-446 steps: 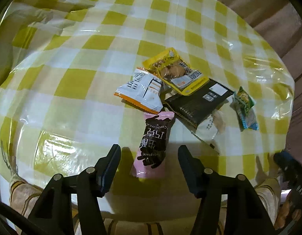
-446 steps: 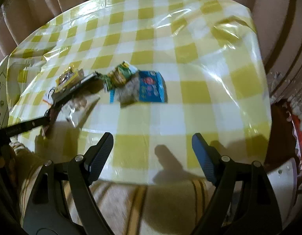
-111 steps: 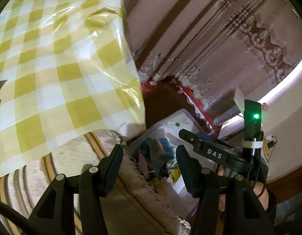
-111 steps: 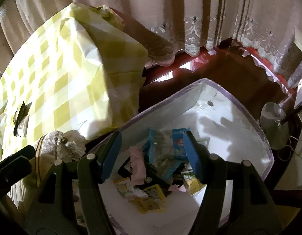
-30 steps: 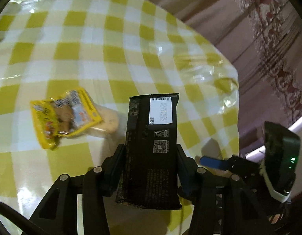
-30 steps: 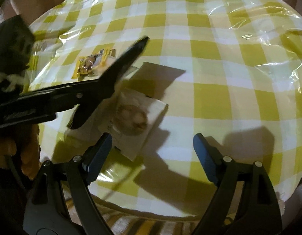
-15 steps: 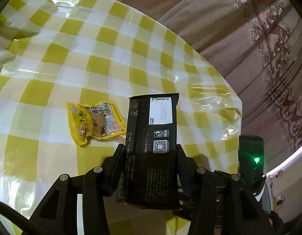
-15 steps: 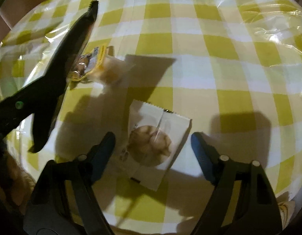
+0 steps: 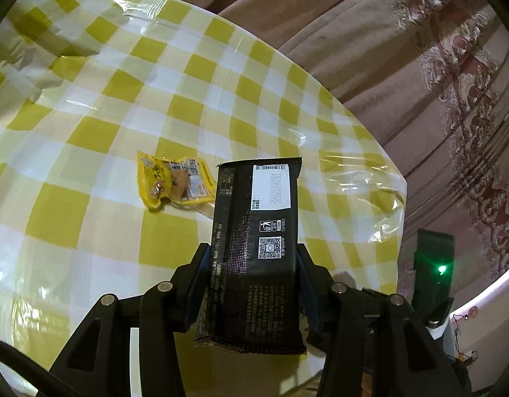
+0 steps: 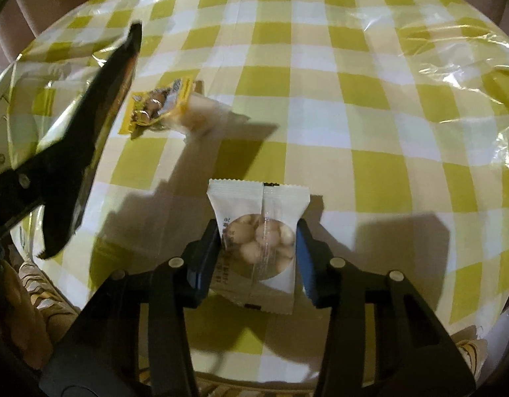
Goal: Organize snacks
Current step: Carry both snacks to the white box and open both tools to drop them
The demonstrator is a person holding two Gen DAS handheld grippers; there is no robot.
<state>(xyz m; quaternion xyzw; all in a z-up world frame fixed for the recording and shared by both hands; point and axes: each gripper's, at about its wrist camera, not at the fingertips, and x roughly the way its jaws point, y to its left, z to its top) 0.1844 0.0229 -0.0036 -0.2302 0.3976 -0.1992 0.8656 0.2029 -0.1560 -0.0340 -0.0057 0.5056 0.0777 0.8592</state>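
Note:
My left gripper point(image 9: 253, 258) is shut on a black snack packet point(image 9: 257, 218), held upright above the table with its white date label on top. In the right wrist view that packet point(image 10: 99, 99) shows edge-on at the left, off the cloth. My right gripper point(image 10: 257, 231) points down at a white packet of pale round snacks point(image 10: 259, 211) lying on the cloth. Its jaws are closing, and the pads touch the packet's two sides. A yellow snack packet point(image 9: 172, 183) point(image 10: 155, 106) lies further back on the table.
The round table wears a yellow-and-white checked cloth point(image 10: 353, 99) under clear plastic. A pale wrapper point(image 10: 201, 114) sticks out from under the yellow packet. Brown curtains point(image 9: 403, 59) hang behind. The right gripper's body with a green light point(image 9: 434, 264) sits beyond the table's edge.
The right jaws came in from wide apart onto the white packet's sides. The left gripper carried the black packet up and away, so the yellow packet looks smaller and further off.

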